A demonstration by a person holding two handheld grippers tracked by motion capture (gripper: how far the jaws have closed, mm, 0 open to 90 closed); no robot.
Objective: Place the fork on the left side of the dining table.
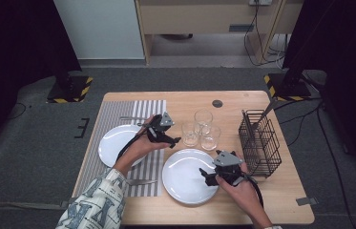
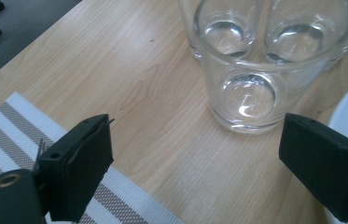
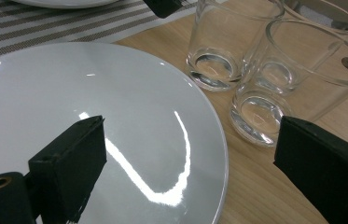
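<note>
The left hand-held gripper is hovering just beside three clear glasses that are standing close together near the middle of the tabletop. Its jaws are standing wide apart with nothing between them, and in the left gripper view they are pointing at the nearest glass, which is upright and empty. I am judging this glass as light but stiff, slippery and easy to break (the wall is smooth and thin). The best place to take it is probably across the wall, below the rim, with one jaw on each side; the other two glasses are touching or almost touching it behind, so the approach is needing care.

The left forearm is reaching forward over the striped placemat and a white plate, with the wrist turned toward the glasses.

The right hand-held gripper is resting low over the rim of a second white plate, its jaws also wide and empty. A wire basket is standing at the right.
</note>
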